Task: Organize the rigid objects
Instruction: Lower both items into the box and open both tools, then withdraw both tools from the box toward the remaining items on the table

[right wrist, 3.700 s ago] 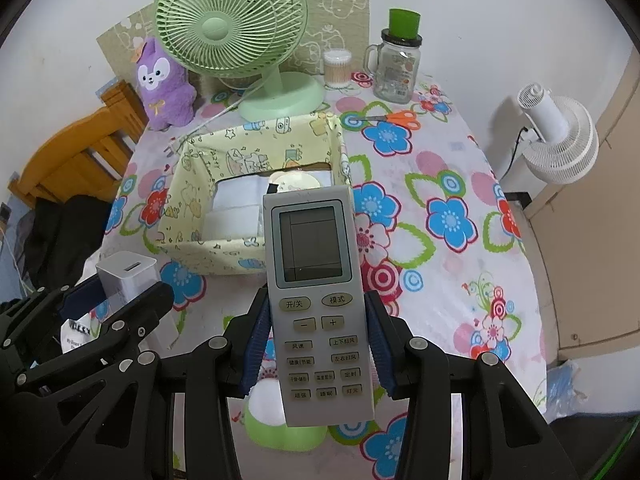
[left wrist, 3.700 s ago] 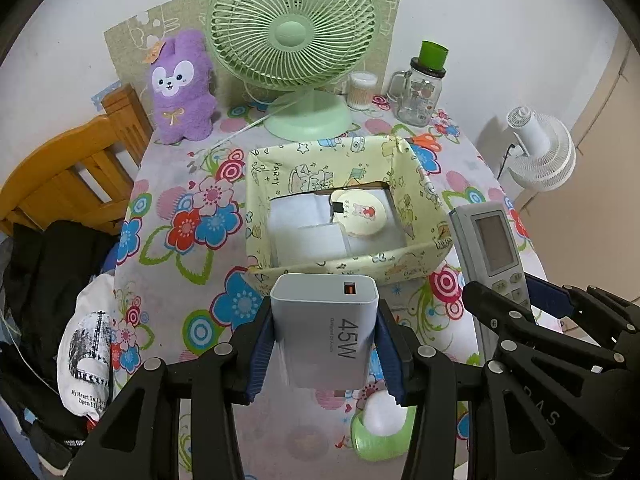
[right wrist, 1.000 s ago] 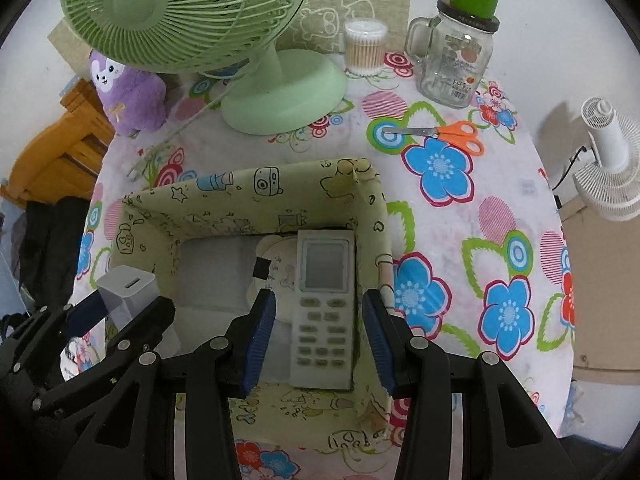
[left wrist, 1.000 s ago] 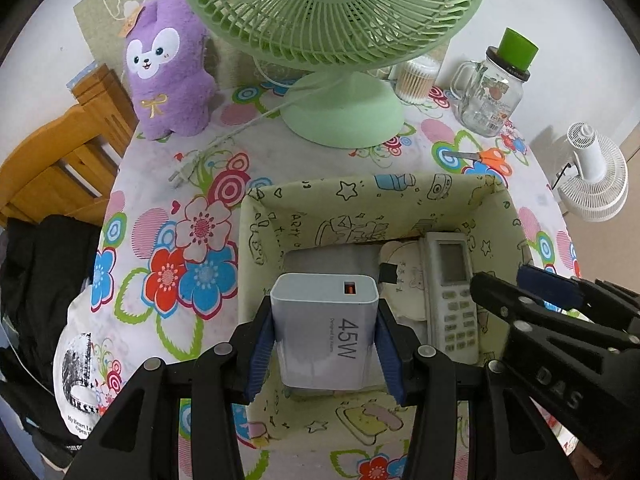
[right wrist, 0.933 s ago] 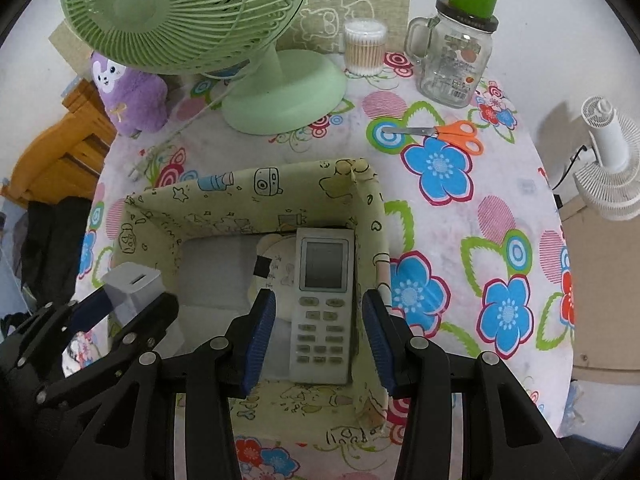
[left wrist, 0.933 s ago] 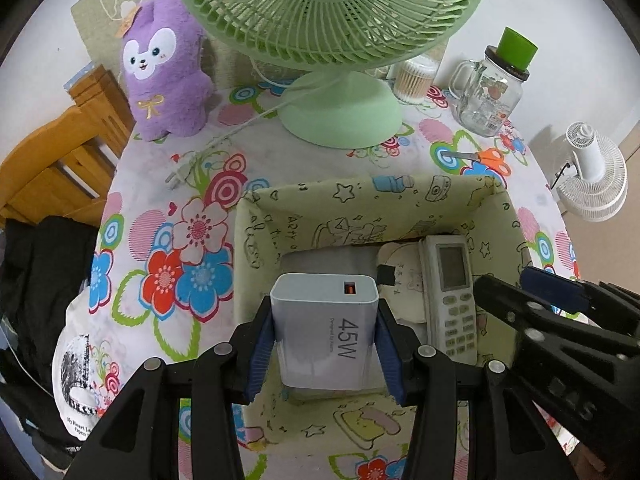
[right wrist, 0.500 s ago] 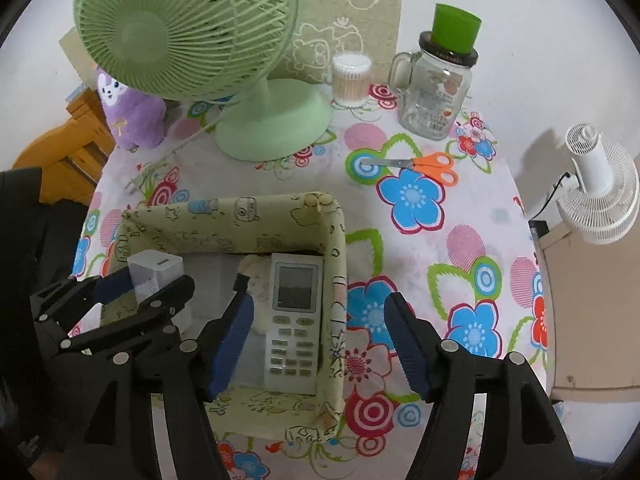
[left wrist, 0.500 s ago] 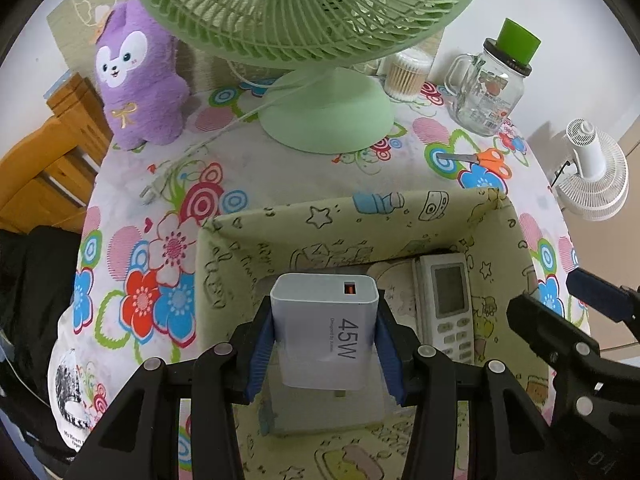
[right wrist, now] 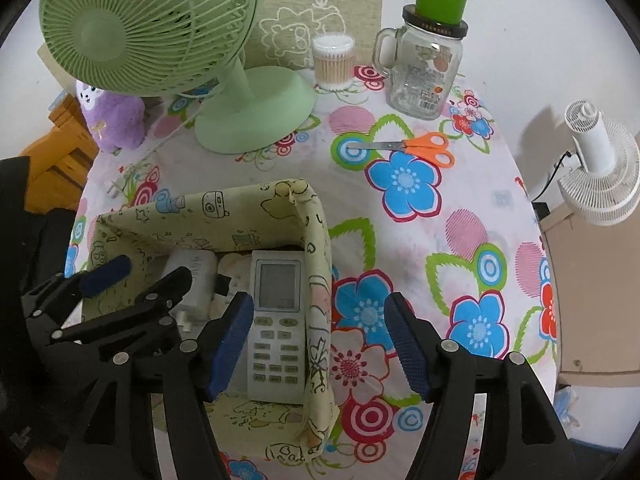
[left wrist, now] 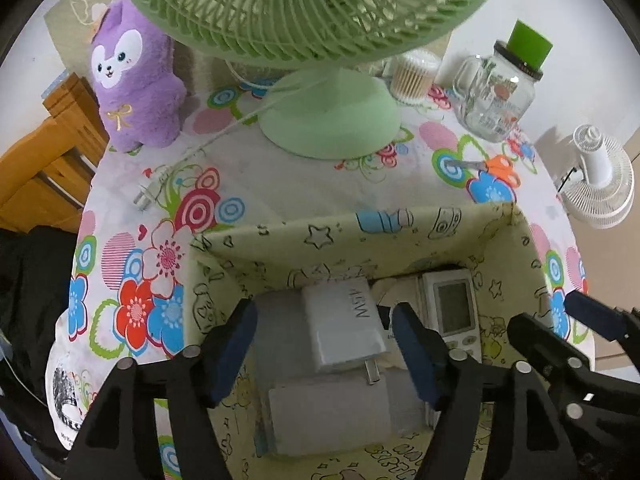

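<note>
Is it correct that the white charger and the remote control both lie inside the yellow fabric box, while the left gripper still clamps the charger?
Not quite. The left wrist view shows the left gripper open: its jaws have just opened and the white charger lies free between them. It and the remote control do lie inside the yellow fabric box.

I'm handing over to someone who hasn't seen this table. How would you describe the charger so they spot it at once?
Start at the big green fan; in front of its base stands a yellow cloth box with cartoon prints. Inside, left of the grey remote, the charger lies on its side under the open left gripper. It is the plain white block with metal prongs and no buttons.
</note>
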Demonstrator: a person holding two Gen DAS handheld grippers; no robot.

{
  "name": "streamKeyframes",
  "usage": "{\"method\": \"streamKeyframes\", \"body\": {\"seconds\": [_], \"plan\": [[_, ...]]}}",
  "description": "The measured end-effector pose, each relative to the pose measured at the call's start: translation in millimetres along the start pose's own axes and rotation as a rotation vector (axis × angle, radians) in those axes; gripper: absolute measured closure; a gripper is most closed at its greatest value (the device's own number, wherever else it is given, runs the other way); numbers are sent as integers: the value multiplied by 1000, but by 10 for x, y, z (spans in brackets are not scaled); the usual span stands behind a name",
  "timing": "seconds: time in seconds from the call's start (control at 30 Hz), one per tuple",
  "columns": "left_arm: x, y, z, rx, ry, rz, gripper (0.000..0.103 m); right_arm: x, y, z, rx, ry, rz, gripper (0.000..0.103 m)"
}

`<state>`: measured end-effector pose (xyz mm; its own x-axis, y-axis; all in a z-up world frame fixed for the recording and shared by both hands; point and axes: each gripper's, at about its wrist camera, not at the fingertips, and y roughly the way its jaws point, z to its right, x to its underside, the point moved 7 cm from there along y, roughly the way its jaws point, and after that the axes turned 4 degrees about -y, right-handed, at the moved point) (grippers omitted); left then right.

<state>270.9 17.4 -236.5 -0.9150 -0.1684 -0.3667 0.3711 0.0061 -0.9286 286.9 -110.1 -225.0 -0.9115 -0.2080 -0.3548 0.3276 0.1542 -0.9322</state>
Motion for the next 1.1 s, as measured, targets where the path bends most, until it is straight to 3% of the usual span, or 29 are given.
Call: {"method": "streamKeyframes", "body": {"seconds": [0.47, 0.63, 1.1], "plan": [[92, -390, -76, -12, 16, 50, 20, 92, -226, -15, -9, 14, 35, 32], [182, -546, -146, -14, 8, 64, 17, 158, -362, -47, -5, 11, 62, 23], [450, -916, -283, -29, 5, 96, 11, 401, -702, -174, -13, -3, 108, 14]]}}
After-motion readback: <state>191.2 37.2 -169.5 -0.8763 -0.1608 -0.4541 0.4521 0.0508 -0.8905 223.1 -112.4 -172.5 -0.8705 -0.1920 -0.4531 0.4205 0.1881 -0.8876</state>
